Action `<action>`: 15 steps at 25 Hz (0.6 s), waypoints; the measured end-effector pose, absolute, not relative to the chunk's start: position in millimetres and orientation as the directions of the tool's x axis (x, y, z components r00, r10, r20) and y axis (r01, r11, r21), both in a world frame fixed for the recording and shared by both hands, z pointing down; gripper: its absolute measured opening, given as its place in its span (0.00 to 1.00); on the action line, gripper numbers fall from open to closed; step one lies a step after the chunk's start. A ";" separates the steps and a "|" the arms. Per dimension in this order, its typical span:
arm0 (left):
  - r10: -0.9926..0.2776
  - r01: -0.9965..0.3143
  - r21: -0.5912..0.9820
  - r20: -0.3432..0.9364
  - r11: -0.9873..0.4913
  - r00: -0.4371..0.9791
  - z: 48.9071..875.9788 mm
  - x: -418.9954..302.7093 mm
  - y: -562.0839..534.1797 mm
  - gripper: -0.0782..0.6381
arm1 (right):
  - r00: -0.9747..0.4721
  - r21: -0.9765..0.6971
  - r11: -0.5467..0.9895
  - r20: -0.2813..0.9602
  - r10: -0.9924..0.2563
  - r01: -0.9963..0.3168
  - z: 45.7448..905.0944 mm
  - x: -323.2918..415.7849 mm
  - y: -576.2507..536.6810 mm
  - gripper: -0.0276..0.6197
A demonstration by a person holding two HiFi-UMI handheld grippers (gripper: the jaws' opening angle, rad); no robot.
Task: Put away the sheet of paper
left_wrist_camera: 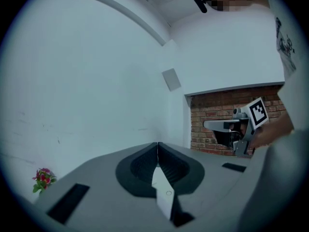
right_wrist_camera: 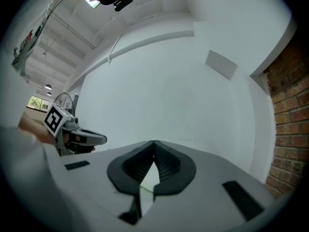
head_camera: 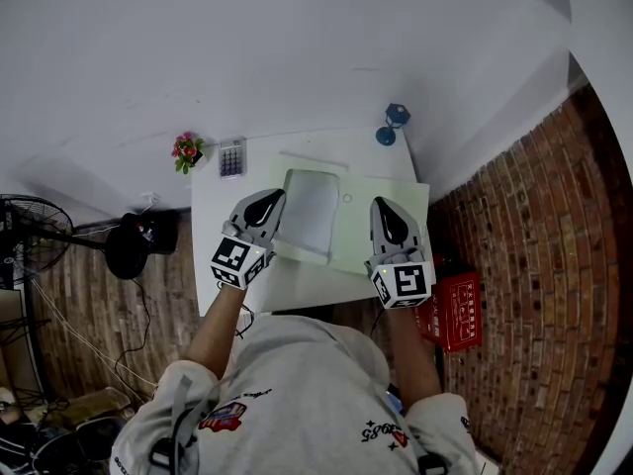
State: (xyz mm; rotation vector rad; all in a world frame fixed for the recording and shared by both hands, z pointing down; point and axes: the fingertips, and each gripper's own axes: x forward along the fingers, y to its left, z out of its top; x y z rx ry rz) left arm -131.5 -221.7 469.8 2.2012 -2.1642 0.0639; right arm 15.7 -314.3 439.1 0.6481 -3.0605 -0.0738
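Note:
The sheet of paper (head_camera: 381,191) is pale green and spans the right half of the white table (head_camera: 213,231), overhanging its right edge. My left gripper (head_camera: 272,198) is at the sheet's left side and my right gripper (head_camera: 382,206) at its right part. In the left gripper view the jaws (left_wrist_camera: 157,144) are shut with a white strip of paper (left_wrist_camera: 163,190) pinched between them. The right gripper view shows the same, with jaws (right_wrist_camera: 154,142) shut on a thin sliver of paper (right_wrist_camera: 147,180). A pale grey rectangular tray or folder (head_camera: 312,211) lies between the two grippers.
At the table's back stand a small flower pot (head_camera: 186,150), a calculator (head_camera: 231,156) and a blue object (head_camera: 393,124). A red crate (head_camera: 455,310) sits on the brick floor to the right. A fan (head_camera: 25,231) and a black round stand (head_camera: 129,245) are to the left.

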 end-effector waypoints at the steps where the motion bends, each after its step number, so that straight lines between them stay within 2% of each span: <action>1: -0.998 -1.000 0.010 0.068 -0.015 0.016 470.4 -131.7 -221.4 0.14 | -0.914 0.048 0.913 0.006 -0.406 -0.405 441.7 16.1 -314.3 0.04; 15: -0.997 -1.000 0.022 0.073 -0.007 0.008 474.7 -137.3 -216.0 0.14 | -0.913 0.052 0.913 0.027 -0.407 -0.405 448.1 11.8 -312.3 0.04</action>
